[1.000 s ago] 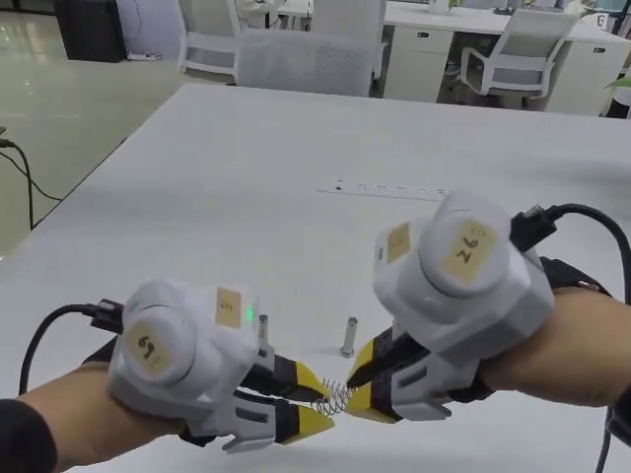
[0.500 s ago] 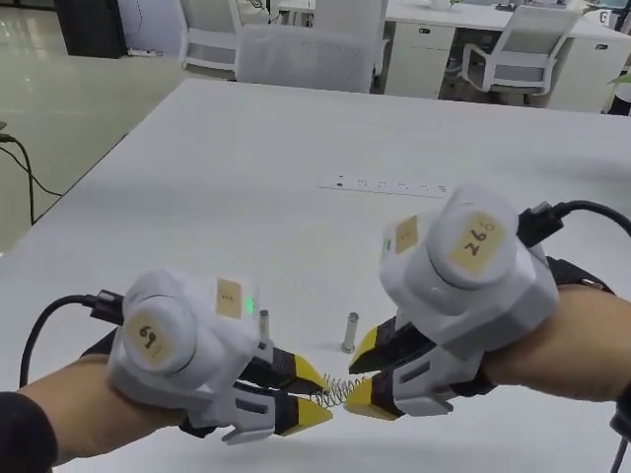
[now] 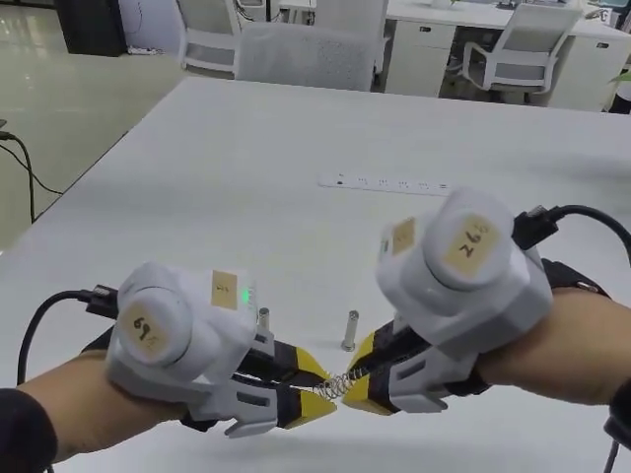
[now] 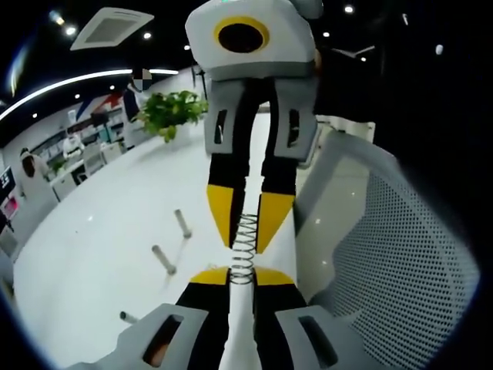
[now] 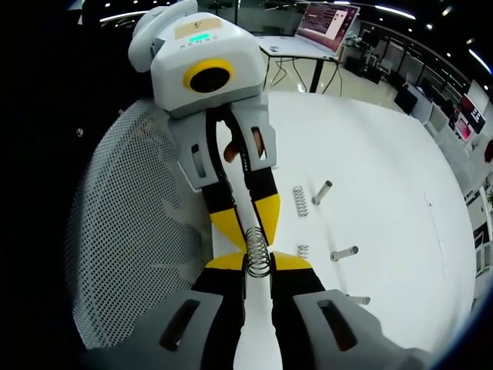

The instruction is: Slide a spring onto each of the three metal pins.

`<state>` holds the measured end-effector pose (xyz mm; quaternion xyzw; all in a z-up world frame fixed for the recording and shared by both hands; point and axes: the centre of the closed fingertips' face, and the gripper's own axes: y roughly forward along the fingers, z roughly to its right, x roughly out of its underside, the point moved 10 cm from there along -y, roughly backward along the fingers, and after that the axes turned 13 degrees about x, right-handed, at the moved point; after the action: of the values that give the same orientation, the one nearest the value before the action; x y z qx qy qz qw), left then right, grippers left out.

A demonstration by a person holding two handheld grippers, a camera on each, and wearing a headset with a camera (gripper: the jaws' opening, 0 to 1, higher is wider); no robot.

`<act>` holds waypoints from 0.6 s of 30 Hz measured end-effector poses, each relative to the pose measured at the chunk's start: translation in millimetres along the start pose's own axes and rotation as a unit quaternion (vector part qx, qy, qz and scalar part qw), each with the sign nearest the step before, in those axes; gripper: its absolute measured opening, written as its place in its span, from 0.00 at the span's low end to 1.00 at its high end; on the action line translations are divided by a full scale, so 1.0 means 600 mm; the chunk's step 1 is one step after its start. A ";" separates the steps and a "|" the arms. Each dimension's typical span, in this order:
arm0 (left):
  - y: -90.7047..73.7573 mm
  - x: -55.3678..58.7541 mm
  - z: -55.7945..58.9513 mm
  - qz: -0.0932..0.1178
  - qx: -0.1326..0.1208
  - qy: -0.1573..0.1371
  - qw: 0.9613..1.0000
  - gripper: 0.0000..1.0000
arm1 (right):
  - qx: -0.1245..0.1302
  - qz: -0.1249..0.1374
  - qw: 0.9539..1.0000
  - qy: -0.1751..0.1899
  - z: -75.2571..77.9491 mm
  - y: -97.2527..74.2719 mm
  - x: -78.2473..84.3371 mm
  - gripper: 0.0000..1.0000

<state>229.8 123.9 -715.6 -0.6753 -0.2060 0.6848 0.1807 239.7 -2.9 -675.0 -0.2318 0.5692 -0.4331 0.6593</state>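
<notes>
A short metal spring (image 3: 338,384) hangs stretched between my two grippers just above the white table (image 3: 296,148). My left gripper (image 3: 317,394) is shut on one end of it and my right gripper (image 3: 357,379) is shut on the other. The left gripper view shows the spring (image 4: 243,250) running from my own jaws up to the right gripper (image 4: 245,243). Two upright metal pins (image 3: 262,320) (image 3: 350,331) stand just beyond the grippers. Three pins (image 5: 321,193) (image 5: 343,253) (image 5: 356,299) appear in the right gripper view, with two loose springs (image 5: 300,202) (image 5: 303,250) lying among them.
A white power strip (image 3: 389,184) lies flat across the middle of the table. Office chairs (image 3: 296,54) and desks stand beyond the far edge. A grey mesh chair (image 4: 385,247) sits close behind the near edge. Cables trail from both grippers.
Both grippers have kept hold of the spring between them. The left gripper has dipped and rolled slightly, and the pair has edged a little closer together.
</notes>
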 end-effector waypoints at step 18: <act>0.001 0.003 0.000 -0.011 0.001 0.000 1.000 0.02 | -0.007 0.005 1.000 -0.012 -0.006 0.006 -0.014 0.14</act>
<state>229.6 124.1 -717.5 -0.6728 -0.2125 0.6830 0.1888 237.6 6.9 -674.1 -0.2384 0.5653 -0.4232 0.6667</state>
